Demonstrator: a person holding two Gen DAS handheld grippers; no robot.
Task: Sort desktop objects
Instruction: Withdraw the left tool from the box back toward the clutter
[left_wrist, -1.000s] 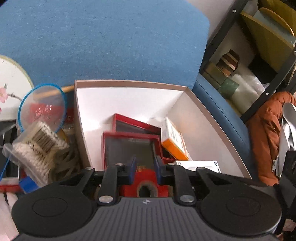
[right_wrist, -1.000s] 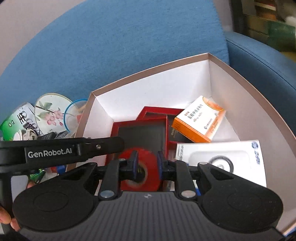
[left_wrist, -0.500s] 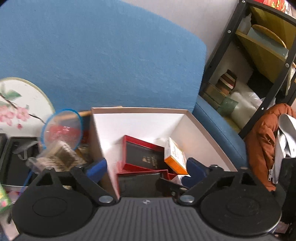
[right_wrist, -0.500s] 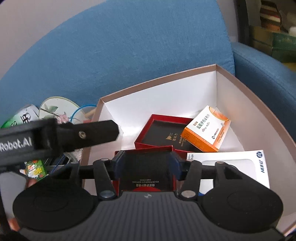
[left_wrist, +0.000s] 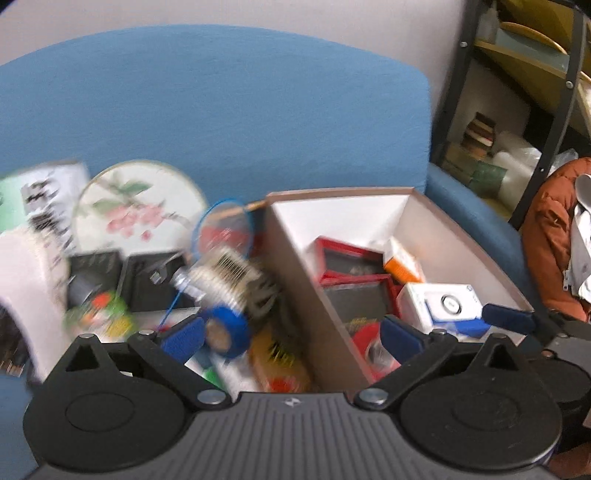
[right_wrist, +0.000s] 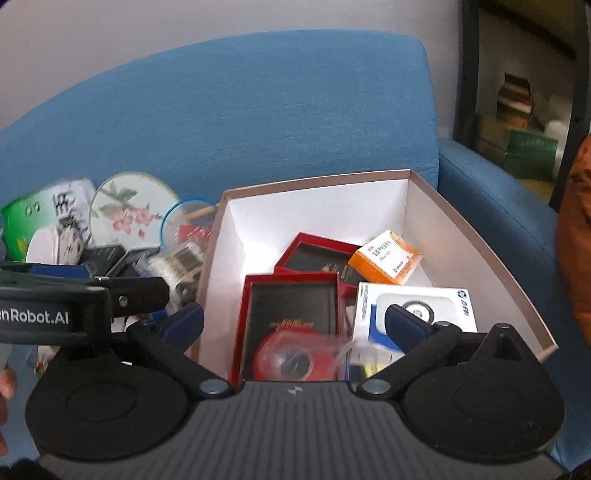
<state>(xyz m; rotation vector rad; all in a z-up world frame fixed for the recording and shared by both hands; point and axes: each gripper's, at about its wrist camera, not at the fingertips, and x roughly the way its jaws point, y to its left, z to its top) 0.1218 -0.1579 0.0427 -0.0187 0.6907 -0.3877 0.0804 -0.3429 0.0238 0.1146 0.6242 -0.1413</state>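
A white cardboard box (right_wrist: 321, 206) sits on a blue sofa. It holds two red-framed cases (right_wrist: 291, 314), an orange box (right_wrist: 384, 256), a white and blue box (right_wrist: 413, 306) and a red tape roll (right_wrist: 291, 356). My right gripper (right_wrist: 295, 325) is open and empty above the box's near side. My left gripper (left_wrist: 291, 338) is open and empty, straddling the box's left wall (left_wrist: 306, 295). Left of the box lies a blurred pile with a blue tape roll (left_wrist: 225, 328) and a pack of cotton swabs (left_wrist: 225, 277).
Round floral fans (left_wrist: 140, 210) and a green package (right_wrist: 37, 218) lie at the far left. The sofa back (left_wrist: 221, 110) rises behind. A black metal shelf (left_wrist: 535, 110) and an orange jacket (left_wrist: 546, 236) stand at the right. The left gripper's body (right_wrist: 74, 302) crosses the right wrist view.
Both grippers have opened and pulled back and up from the box. The red tape roll now lies loose in the box. The left gripper has swung left, blurring its view.
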